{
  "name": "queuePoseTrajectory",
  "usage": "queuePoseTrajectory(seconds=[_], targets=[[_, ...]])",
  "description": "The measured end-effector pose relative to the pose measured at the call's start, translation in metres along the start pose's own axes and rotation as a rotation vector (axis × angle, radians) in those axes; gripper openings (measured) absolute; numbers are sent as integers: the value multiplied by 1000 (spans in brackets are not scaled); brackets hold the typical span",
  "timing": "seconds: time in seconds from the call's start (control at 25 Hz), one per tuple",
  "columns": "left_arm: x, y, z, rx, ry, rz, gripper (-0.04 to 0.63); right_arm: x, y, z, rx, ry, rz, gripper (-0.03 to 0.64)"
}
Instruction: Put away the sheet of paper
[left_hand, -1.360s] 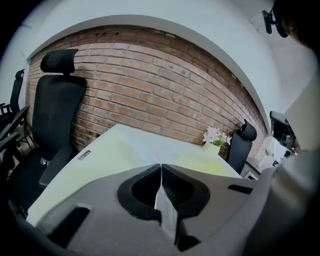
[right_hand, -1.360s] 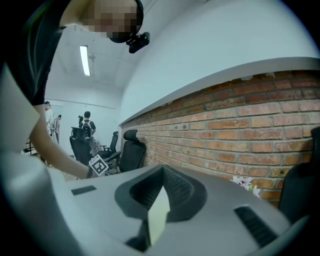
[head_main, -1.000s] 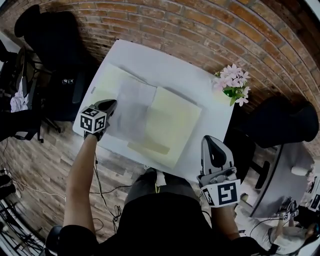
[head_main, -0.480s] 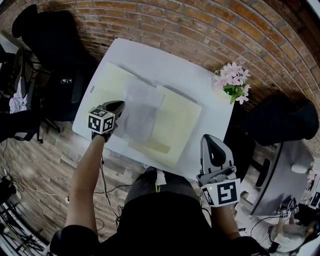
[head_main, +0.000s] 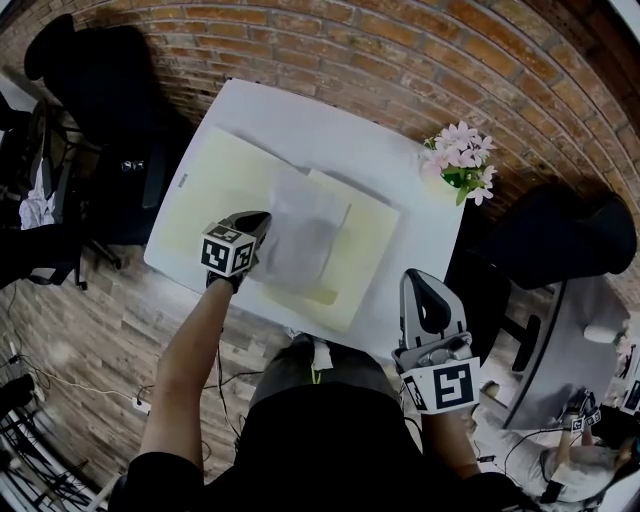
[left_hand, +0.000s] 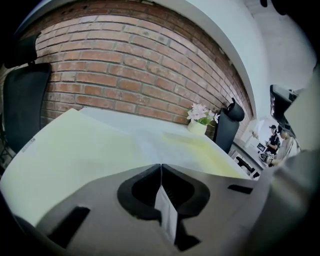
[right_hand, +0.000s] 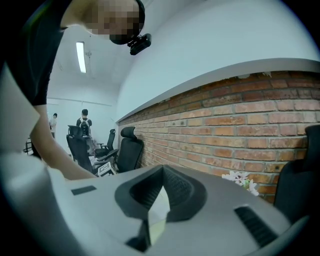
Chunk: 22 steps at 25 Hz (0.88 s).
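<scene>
Sheet of paper (head_main: 305, 235) has slid with the left gripper (head_main: 258, 222), pinched shut on its edge, toward the folder's (head_main: 215, 175) middle; filing seems underway; right gripper (head_main: 419, 282), closed and empty, waits beyond the folder's near corner.

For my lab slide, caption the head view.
Left gripper pinches a sheet of paper over an open yellow folder on the white table.

Paper sheet (head_main: 305, 235) covers folder (head_main: 215, 175) middle
</scene>
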<state>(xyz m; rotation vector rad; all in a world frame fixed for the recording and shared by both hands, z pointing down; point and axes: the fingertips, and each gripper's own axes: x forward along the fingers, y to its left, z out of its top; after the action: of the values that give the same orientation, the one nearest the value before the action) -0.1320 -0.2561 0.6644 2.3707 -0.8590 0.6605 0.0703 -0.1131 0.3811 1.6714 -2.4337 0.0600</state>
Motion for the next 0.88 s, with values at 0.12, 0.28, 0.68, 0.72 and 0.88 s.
queuePoseTrajectory(seconds=[0.12,0.28,0.68,0.72,0.88], targets=[[7,-8,4,-7,-3,-3,31,-5,-4,-2,4,4,-9,14],[15,-18,0,2,11,-9,31,-12,-9,-5,7,9,-20,14],[31,-45,-7,55,80,-21,31,-21,-18,-5,14,-3,-27,14],[33,-48,-8,64,88,-23,31,-22,-18,-5,14,-3,-27,14],[40,-57,-11,87,119,-25,31,-27,-22,-6,16,-2,-32,14]])
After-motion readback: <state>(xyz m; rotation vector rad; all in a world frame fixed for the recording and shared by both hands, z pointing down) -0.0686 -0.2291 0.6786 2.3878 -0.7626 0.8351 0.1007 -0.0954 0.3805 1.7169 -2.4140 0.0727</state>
